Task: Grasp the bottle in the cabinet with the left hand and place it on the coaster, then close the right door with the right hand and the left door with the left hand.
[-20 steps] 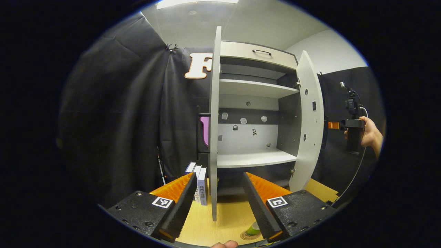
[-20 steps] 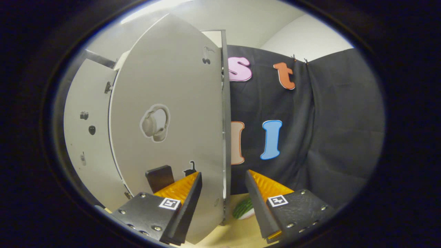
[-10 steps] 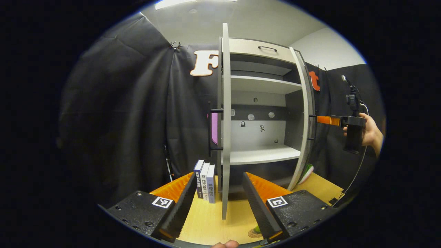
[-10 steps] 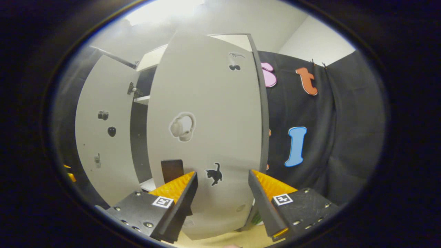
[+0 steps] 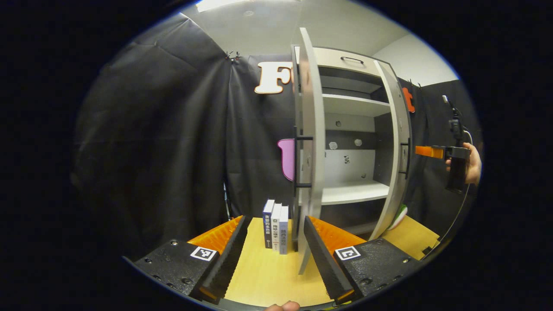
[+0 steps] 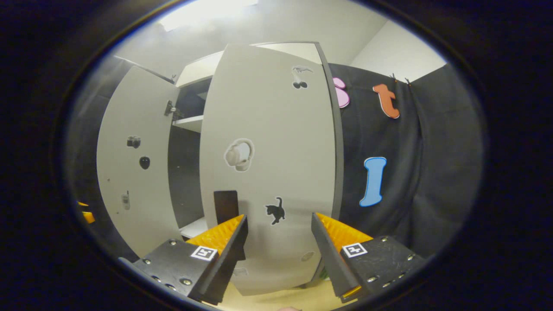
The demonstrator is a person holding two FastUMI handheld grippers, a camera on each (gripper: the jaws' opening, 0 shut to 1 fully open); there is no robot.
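Note:
In the left gripper view the grey cabinet [image 5: 345, 192] has both doors ajar. Its left door [image 5: 309, 147] stands edge-on just ahead of my open left gripper [image 5: 274, 242], close to the right finger, with its black handle [image 5: 298, 162] on the outer side. The right door [image 5: 399, 142] is swung partly inward. Beyond that door a hand [image 5: 473, 162] holds my right gripper [image 5: 418, 150]. In the right gripper view the open right gripper [image 6: 278, 242] faces the right door's front [image 6: 276, 142], near its dark handle [image 6: 227, 205]. The left door's inner face [image 6: 129, 164] shows behind.
Three upright books [image 5: 276, 226] stand on the yellow table [image 5: 268, 276] left of the left door. A green and white object [image 5: 399, 214] lies by the right door's foot. Black cloth walls surround the cabinet. The shelves [image 5: 354, 192] hold nothing.
The right door has swung further toward the cabinet, with the right gripper following it. The left gripper has shifted left, so the left door sits further right; bottle and coaster have left the bottom edge.

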